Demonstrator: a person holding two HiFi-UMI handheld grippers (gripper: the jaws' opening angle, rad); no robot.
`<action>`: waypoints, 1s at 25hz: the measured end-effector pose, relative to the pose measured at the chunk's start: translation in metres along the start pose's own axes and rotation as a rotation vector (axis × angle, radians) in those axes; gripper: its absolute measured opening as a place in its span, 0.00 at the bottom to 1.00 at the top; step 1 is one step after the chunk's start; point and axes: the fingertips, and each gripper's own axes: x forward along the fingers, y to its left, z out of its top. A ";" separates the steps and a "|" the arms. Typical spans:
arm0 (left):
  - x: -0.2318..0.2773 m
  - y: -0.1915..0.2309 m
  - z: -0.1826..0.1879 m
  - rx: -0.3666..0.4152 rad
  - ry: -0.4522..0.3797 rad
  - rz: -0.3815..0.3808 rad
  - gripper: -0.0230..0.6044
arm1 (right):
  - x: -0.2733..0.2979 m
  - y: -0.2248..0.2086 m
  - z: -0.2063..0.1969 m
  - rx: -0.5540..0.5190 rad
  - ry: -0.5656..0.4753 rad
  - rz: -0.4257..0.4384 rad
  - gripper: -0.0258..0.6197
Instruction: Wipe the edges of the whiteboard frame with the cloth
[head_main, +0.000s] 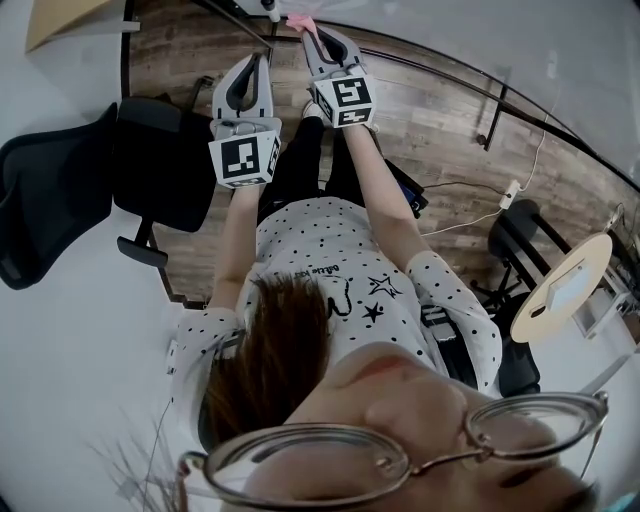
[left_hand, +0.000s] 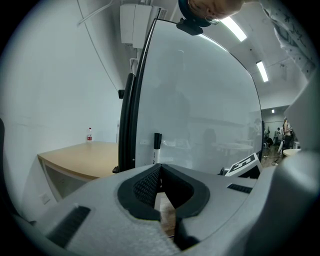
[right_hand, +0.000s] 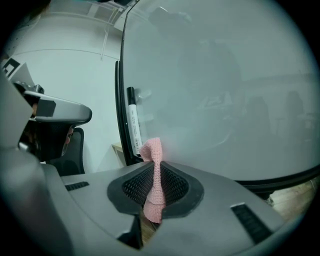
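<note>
Cloth between right tongs; marker only in gripper views.

A marker is standing upright on the whiteboard just beside the frame, blocking the strip ahead of the right gripper and its cloth. The left gripper is crowding its left side. Right of the marker, the board face is lying open.
</note>
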 end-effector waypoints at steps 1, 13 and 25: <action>0.001 0.002 -0.001 -0.002 0.000 -0.003 0.06 | 0.003 -0.001 -0.001 0.001 0.002 -0.010 0.09; 0.020 -0.011 0.002 0.003 -0.003 -0.040 0.06 | 0.007 -0.020 -0.004 0.019 0.009 -0.076 0.09; 0.028 -0.023 -0.006 0.000 0.012 -0.057 0.06 | 0.000 -0.031 -0.003 -0.011 0.013 -0.091 0.09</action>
